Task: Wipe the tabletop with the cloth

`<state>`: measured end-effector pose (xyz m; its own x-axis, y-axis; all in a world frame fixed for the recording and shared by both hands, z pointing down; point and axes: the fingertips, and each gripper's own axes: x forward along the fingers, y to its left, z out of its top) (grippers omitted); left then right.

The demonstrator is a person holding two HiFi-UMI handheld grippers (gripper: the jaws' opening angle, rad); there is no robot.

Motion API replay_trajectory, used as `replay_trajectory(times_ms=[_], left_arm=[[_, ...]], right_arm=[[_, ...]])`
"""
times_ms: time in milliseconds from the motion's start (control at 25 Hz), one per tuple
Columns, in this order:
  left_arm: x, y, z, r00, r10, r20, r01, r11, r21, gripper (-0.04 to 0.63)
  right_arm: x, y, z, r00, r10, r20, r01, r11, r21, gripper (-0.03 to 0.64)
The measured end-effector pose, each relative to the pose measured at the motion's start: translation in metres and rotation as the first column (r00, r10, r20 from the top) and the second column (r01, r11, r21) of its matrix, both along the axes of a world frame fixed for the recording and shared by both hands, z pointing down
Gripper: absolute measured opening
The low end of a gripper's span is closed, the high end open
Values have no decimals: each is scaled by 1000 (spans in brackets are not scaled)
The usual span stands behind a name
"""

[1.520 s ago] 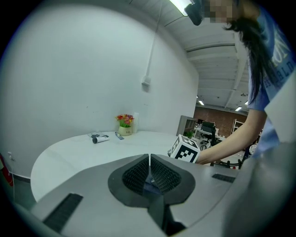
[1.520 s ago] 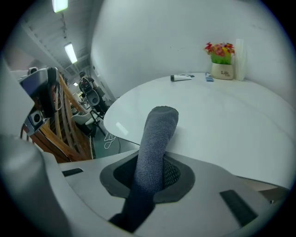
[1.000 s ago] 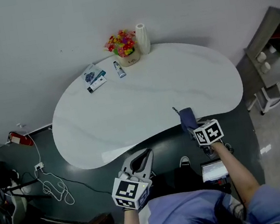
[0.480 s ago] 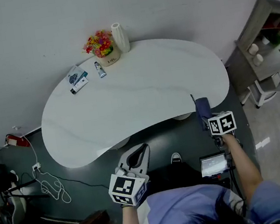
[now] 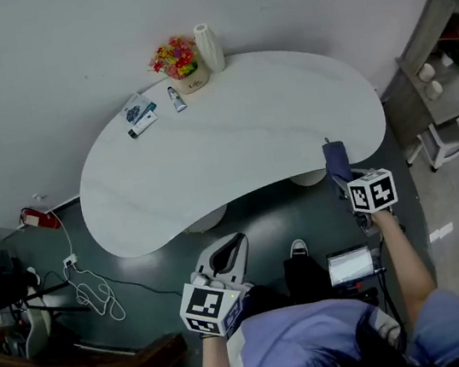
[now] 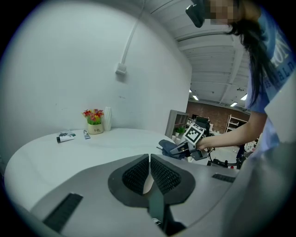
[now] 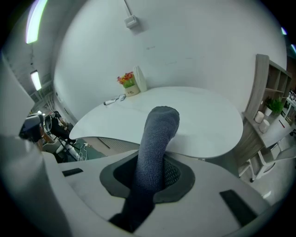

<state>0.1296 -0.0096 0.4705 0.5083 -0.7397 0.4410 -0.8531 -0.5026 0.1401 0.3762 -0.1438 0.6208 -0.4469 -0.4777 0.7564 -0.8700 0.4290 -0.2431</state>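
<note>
White table (image 5: 233,152): flowerpot (image 5: 179,64), tube (image 5: 174,99) at far edge | right tongs (image 7: 155,175) clamp cloth (image 7: 159,129) | left tongs (image 6: 150,172) closed, empty

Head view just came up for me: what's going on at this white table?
A person stands at the white table with a gripper in each hand. The right gripper is shut on a dark cloth, held at the table's near right edge. Whether the cloth touches the top is unclear. The left gripper is shut and empty, off the table on the near side. A flower pot and a vase sit at the far edge.
</note>
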Motion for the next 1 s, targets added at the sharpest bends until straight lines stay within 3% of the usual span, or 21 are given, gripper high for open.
replay_trajectory(times_ms=[240, 560, 760, 1000], left_arm=[[-27, 39, -15, 999, 29, 15, -29, 999, 38, 17], [-102, 143, -15, 995, 55, 85, -59, 997, 44, 17], [-140, 195, -10, 999, 11, 32, -13, 998, 61, 17], [-135, 232, -13, 998, 55, -10, -54, 995, 83, 17]], right_arm=[[-38, 40, -42, 997, 11, 74, -16, 997, 70, 78], [-111, 133, -73, 998, -19, 57, 10, 988, 154, 78], [-137, 194, -85, 998, 2, 59, -13, 981, 195, 78], [-148, 251, -100, 994, 51, 97, -71, 974, 217, 78]])
